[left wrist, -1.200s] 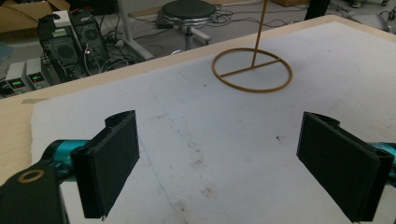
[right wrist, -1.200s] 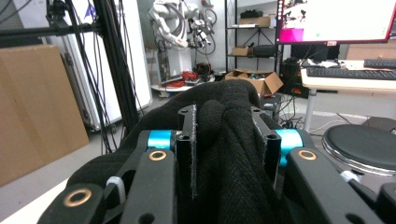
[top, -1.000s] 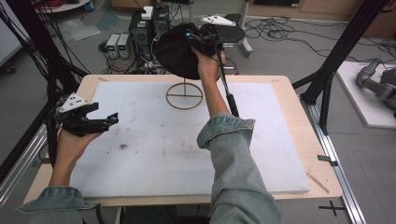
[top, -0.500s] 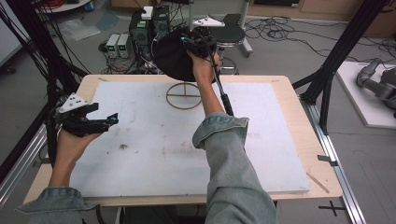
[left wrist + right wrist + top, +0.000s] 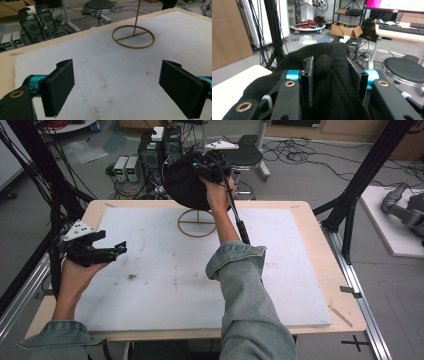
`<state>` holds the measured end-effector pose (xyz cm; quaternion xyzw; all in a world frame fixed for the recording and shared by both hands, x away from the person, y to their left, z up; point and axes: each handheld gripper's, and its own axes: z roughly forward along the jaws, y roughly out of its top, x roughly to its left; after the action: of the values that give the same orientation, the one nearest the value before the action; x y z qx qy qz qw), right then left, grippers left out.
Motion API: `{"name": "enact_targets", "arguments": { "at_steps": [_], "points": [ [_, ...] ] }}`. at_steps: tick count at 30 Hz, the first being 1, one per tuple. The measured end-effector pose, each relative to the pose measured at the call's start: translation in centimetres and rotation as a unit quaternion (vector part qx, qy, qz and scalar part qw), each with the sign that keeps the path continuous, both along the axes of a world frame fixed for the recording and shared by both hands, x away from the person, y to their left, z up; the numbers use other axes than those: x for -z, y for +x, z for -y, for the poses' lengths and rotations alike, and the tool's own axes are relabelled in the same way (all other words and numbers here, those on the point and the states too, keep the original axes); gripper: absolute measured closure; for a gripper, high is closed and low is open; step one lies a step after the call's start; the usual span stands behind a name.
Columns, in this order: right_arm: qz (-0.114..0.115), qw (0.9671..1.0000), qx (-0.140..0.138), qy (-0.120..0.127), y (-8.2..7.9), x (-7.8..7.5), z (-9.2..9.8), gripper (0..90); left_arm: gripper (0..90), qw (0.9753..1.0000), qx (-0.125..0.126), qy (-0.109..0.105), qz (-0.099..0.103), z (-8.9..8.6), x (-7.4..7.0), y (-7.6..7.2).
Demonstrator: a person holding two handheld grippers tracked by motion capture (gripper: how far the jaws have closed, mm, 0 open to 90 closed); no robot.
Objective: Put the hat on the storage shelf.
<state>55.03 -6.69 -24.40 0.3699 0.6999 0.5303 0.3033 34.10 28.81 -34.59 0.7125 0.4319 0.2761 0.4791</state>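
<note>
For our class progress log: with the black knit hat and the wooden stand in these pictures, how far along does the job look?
Done: the right gripper has the black knit hat pinched and raised above the wooden stand's ring base. In hand: carrying it over the stand's upright post. Left: probably settling the hat on the post and letting go. The left gripper hangs open over the white mat.

Matt black knitted cloth hat [image 5: 329, 72]; scuffed white board [image 5: 150, 270] on wooden table [image 5: 320, 220].
</note>
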Motion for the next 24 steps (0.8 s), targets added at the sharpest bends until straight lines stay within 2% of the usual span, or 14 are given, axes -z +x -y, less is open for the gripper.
{"name": "enact_targets", "arguments": {
  "at_steps": [17, 24],
  "points": [
    [-0.01, 0.9999, -0.002, -0.01, 0.12, 0.27, -0.18, 51.3, 13.3, 1.0, 0.001, 0.0, -0.001, 0.08, 0.02, 0.01],
    [-0.007, 0.9999, -0.004, -0.011, 0.0, 0.22, -0.27, 51.4, 13.3, 1.0, 0.003, 0.002, -0.001, 0.03, 0.0, 0.01]
  ]
}}
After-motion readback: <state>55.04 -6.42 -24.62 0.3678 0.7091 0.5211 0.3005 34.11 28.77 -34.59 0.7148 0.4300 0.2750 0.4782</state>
